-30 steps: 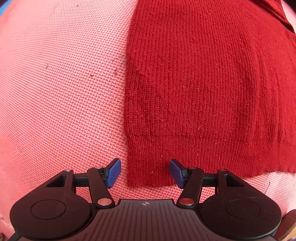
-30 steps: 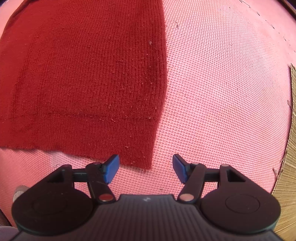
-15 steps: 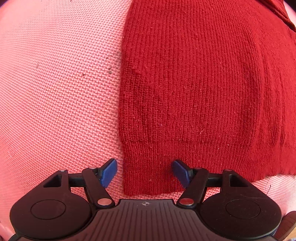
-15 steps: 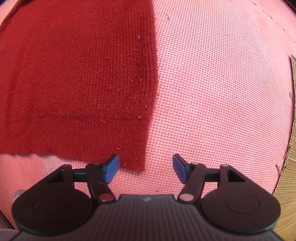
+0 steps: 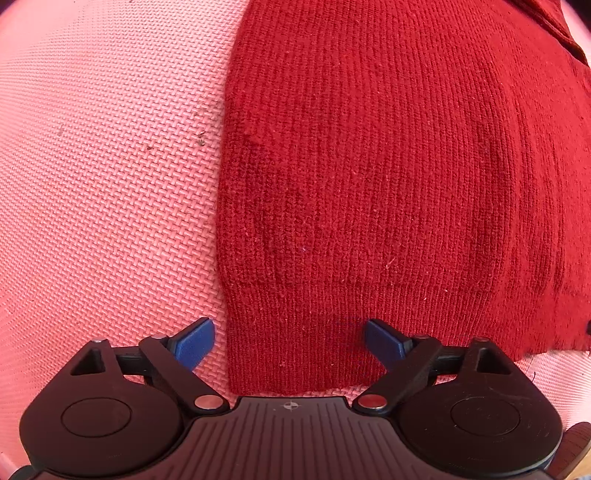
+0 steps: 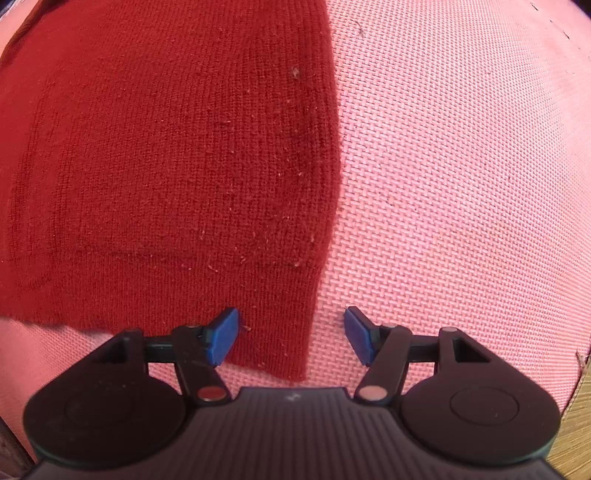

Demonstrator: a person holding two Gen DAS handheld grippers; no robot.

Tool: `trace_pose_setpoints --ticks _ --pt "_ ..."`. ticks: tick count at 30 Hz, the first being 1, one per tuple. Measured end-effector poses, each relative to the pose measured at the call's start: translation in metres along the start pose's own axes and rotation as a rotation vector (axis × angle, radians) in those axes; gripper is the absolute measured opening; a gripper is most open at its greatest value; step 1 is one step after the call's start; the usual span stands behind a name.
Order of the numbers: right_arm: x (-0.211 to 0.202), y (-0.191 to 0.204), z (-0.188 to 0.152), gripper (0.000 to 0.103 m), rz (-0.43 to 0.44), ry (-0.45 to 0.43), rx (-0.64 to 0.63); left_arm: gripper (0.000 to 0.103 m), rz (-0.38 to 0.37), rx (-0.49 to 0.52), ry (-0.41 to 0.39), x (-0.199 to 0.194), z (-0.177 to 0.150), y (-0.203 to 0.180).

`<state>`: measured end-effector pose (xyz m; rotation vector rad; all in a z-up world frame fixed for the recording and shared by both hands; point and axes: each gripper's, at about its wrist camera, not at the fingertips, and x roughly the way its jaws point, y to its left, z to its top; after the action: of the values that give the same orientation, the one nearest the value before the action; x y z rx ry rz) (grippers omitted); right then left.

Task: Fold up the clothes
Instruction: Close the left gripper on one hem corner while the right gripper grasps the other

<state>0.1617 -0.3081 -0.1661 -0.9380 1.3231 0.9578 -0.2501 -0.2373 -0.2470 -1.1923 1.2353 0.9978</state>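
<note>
Two grippers, both pointing down at one red knit sweater (image 5: 388,192) that lies flat on a pink woven mat (image 5: 103,192).

Left gripper (image 5: 288,341) first: its jaws have just been opening and now stand wide apart. They straddle the sweater's near left corner, with the left blue pad (image 5: 194,343) over bare mat just off the sweater's left edge and the right pad over the ribbed hem. Nothing is pinched; the pads aren't pressing on the knit as far as I can see. The hem's bottom edge sits right above the gripper body, close to it.

Right gripper (image 6: 291,338): jaws partly open, not as wide as the left ones, and also gripping nothing. They straddle the sweater's near right corner (image 6: 280,354), left pad over the hem, right pad (image 6: 358,339) over mat just past the sweater's right edge.

Farther out from the hem, the sweater body runs away from both cameras, smooth with a few soft dents and bits of lint on it. In the left view there are a few dark specks (image 5: 201,138) on the mat just beside the sweater's left edge, and at the far top right another fold of red fabric (image 5: 546,26) lies on the sweater. In the right view a strip of straw-coloured woven stuff (image 6: 572,424) shows past the mat's right edge, well clear of the sweater.
</note>
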Motion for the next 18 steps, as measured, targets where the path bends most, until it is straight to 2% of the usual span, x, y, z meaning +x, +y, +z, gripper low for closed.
trace_pose_setpoints --ticks 4,6,7,8,9,11,13,15,18 --pt "-0.008 0.004 -0.007 0.063 -0.003 -0.042 -0.002 0.099 0.021 0.013 -0.008 0.004 -0.001 -0.008" --pt "-0.012 0.004 -0.007 0.057 0.008 -0.040 0.003 0.099 0.018 0.019 -0.018 0.004 -0.002 -0.009" --pt "-0.015 0.004 -0.007 0.046 0.019 -0.037 0.014 0.099 0.018 0.023 -0.021 0.001 -0.008 -0.010" --pt "-0.017 0.005 -0.006 0.026 0.040 -0.034 0.023 0.098 0.018 0.032 -0.018 0.000 -0.010 -0.011" --pt "-0.019 0.006 -0.006 0.014 0.064 -0.028 0.036 0.097 0.019 0.041 -0.013 0.001 -0.009 -0.013" --pt "-0.023 0.015 -0.008 0.011 0.049 -0.029 0.031 0.089 0.018 0.061 -0.004 -0.007 -0.024 -0.017" --pt "-0.020 0.029 -0.014 0.010 0.021 -0.035 -0.013 0.084 0.015 0.072 -0.001 -0.010 -0.027 -0.020" --pt "-0.023 0.030 -0.013 0.009 0.033 -0.031 0.001 0.082 0.012 0.071 -0.003 -0.013 -0.029 -0.018" --pt "-0.028 0.028 -0.012 0.009 0.049 -0.030 0.020 0.064 -0.003 0.065 -0.011 -0.022 -0.027 -0.009"
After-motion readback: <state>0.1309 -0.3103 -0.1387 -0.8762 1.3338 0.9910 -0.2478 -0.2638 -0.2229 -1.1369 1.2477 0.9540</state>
